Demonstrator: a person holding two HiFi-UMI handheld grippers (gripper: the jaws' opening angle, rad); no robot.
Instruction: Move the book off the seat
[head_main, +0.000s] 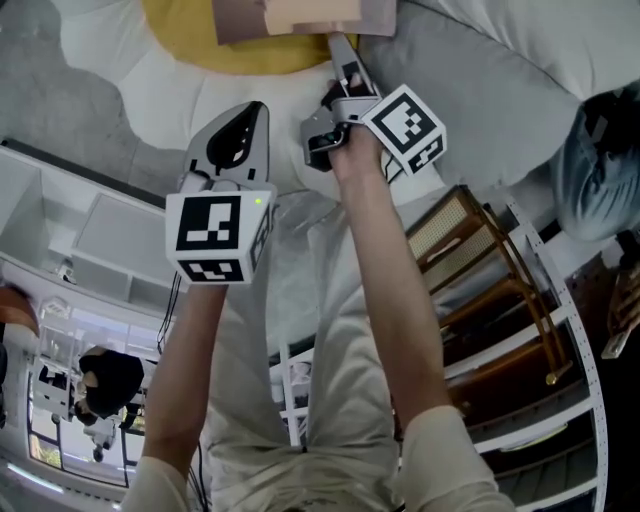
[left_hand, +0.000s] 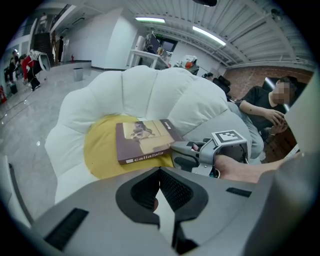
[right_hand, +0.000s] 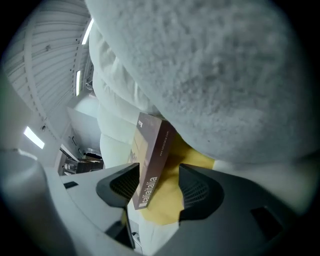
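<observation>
Nothing of the job was done yet, as far as I could judge: the book (left_hand: 145, 140) lay flat on the yellow seat pad (left_hand: 100, 150) of the white petal-backed chair (left_hand: 150, 95), not lifted and not shifted off. What I had was the approach. In the right gripper view, the right gripper (right_hand: 159, 182) had its jaws spread wide, one to each side of the book's near corner. The spine edge ran up through the gap, close to the jaw on that view's left. I could not see either pad pressing on it, so I took it as framed, not gripped. The yellow pad showed past the jaws, behind the book, and a grey cushion (right_hand: 225, 75) bulked above them. Closing on the book, lifting it and carrying it clear of the seat were all left to do.

The left gripper (left_hand: 160, 172) had its jaws clenched together on nothing, with the book well ahead of its tips.

By my count there were one book, one yellow seat pad, one chair, one grey cushion and two grippers.
</observation>
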